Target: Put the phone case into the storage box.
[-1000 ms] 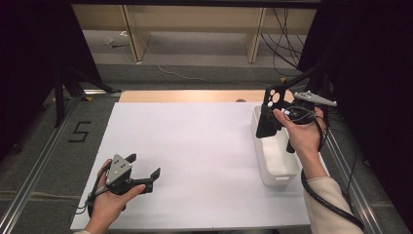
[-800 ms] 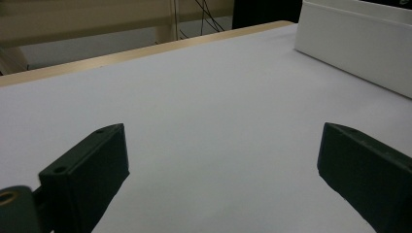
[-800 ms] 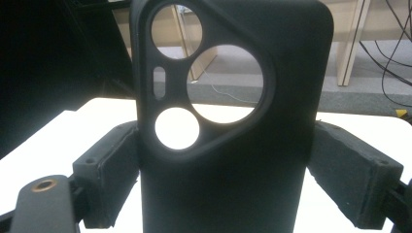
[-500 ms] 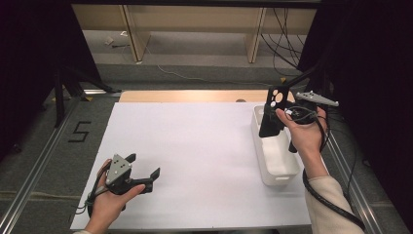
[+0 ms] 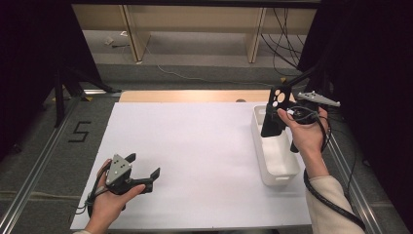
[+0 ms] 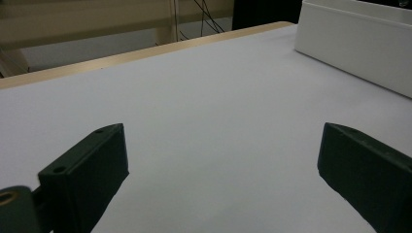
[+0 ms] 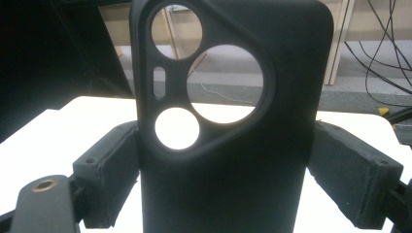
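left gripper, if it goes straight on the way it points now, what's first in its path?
Likely the white bin. The left gripper is open, low over the white table sheet, with bare sheet ahead; the bin's side wall sits ahead to the right. Depth is unclear.

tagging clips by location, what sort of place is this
Most likely a lab or workshop bench set up for recording handling work. A white table sits inside a metal frame with dark curtains on both sides, loose cables run over the floor behind, and a taped number 5 marks the floor.
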Tool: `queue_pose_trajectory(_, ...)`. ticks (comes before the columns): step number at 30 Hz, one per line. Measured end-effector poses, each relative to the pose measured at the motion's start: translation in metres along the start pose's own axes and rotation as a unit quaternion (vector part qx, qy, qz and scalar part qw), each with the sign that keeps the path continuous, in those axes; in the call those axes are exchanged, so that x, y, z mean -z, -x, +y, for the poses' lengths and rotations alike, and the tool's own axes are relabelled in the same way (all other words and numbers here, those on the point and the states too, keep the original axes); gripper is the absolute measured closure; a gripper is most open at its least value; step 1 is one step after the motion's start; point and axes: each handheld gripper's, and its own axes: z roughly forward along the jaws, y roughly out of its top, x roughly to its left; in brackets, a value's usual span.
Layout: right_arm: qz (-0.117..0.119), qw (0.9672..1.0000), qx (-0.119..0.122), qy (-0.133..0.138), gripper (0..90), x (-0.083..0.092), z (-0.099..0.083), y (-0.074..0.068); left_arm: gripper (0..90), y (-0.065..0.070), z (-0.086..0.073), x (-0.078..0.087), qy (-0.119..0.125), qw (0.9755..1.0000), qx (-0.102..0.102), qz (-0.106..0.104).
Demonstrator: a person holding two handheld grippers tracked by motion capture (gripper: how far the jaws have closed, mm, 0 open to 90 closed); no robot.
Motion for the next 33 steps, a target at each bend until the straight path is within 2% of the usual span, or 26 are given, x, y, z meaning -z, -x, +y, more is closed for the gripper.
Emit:
queue_pose_trajectory(22,-0.009,1.0,0.001,-0.002,16.0,-0.0007,-0.0008,0.0034,4.0,0.0002,-0.0001,0.0,0.0,1.0,-0.001,0.0)
queue_pose_trajectory(33,-0.022,0.9996,0.014,-0.006,16.0,-0.0023,-0.0023,0.0047,4.0,0.0,-0.0001,0.0,-0.001,1.0,-0.002,0.0)
